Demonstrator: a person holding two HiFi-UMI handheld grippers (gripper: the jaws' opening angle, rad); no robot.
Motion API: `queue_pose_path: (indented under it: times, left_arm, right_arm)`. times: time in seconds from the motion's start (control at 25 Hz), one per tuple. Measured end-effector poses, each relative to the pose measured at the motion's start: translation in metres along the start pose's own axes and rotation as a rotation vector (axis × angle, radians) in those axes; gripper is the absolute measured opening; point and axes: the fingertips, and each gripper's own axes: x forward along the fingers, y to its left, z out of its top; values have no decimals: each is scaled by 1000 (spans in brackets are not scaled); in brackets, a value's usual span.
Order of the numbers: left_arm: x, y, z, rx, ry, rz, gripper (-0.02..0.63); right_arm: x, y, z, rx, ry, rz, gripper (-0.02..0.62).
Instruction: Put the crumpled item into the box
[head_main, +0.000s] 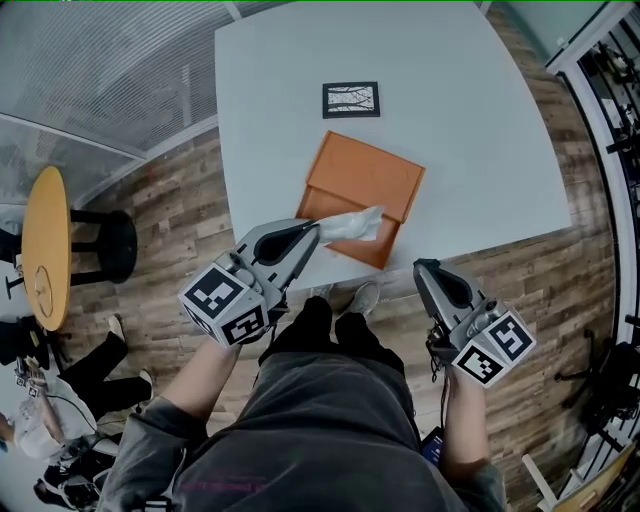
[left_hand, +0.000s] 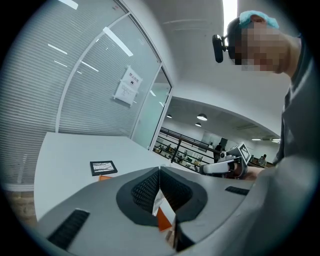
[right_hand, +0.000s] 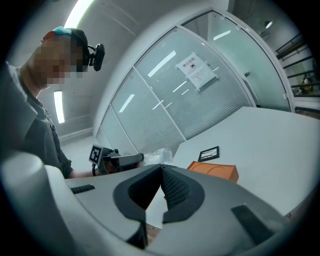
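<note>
An orange box (head_main: 365, 178) lies on the white table (head_main: 480, 130), near its front edge. My left gripper (head_main: 316, 230) is shut on a crumpled white item (head_main: 354, 223), which hangs over the near part of the box. In the left gripper view the jaws meet at the tip, and a white sliver of the crumpled item (left_hand: 159, 204) shows between them over orange. My right gripper (head_main: 425, 266) is shut on nothing, just off the table's front edge, to the right of the box. The right gripper view shows the box (right_hand: 215, 171) and the crumpled item (right_hand: 157, 155).
A small black-framed card (head_main: 351, 99) lies on the table beyond the box. A round yellow table (head_main: 45, 245) and a black stool (head_main: 110, 245) stand on the wood floor at left. A person's legs (head_main: 90, 370) are at lower left. Glass walls run behind the table.
</note>
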Motion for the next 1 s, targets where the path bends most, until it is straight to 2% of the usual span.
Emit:
queue_pose_path:
  times: [0.64, 1.0]
  left_arm:
    - [45, 64, -58, -28, 180, -178, 15]
    - [64, 76, -92, -23, 272, -245, 14]
  right_arm:
    - [37, -12, -19, 79, 15, -148, 2]
    - [45, -16, -32, 119, 14, -201, 2]
